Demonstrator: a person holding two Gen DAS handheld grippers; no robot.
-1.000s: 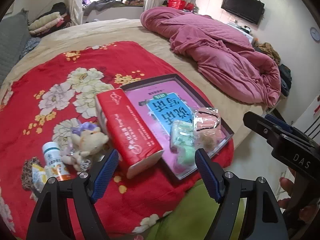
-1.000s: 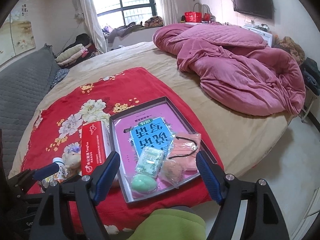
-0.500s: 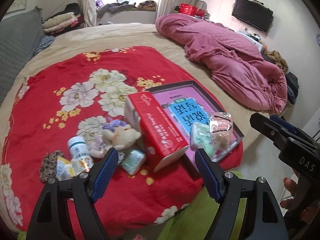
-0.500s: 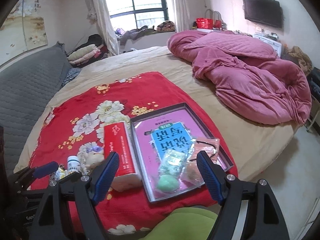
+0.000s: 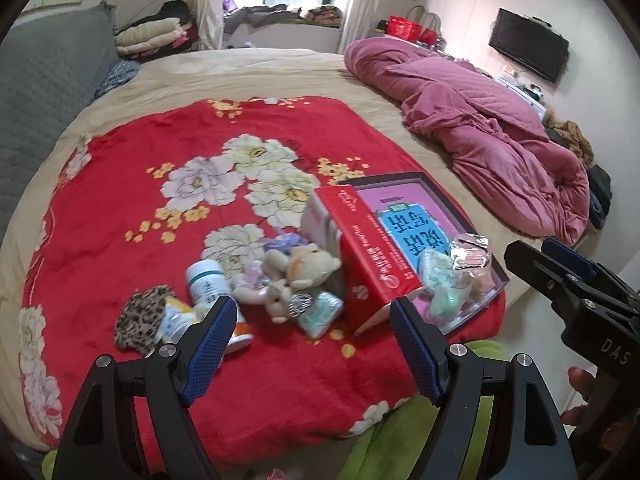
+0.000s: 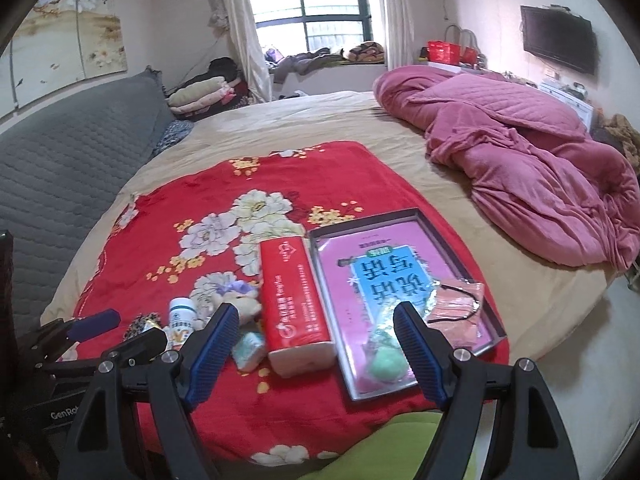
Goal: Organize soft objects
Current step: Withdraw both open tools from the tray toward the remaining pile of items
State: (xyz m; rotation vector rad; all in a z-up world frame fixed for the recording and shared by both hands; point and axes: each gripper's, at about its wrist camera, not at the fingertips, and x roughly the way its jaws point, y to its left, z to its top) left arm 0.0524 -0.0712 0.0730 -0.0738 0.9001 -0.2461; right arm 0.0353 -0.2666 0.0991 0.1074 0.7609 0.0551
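A shallow grey tray (image 6: 468,280) with a pink and blue liner lies on the red floral blanket (image 6: 280,172) at the bed's near edge. In it lie a bagged pink mask (image 6: 456,304), a green sponge (image 6: 386,366) and a small green packet (image 5: 434,272). A red tissue pack (image 6: 292,300) lies left of the tray. A small plush toy (image 5: 296,272), a white bottle (image 5: 206,282), a mint tissue packet (image 5: 322,312) and a leopard-print item (image 5: 140,318) lie further left. My left gripper (image 5: 310,344) is open above the plush toy pile. My right gripper (image 6: 316,350) is open above the tissue pack.
A rumpled pink quilt (image 6: 520,152) covers the right of the tan bed. A grey quilted headboard (image 6: 60,160) stands at the left. Green fabric (image 6: 400,448) shows below the blanket's near edge. A TV (image 6: 558,42) hangs on the right wall.
Both grippers have swung left and pulled back a little. The left view now centres on the plush toy pile instead of the tray. Nothing was taken hold of.
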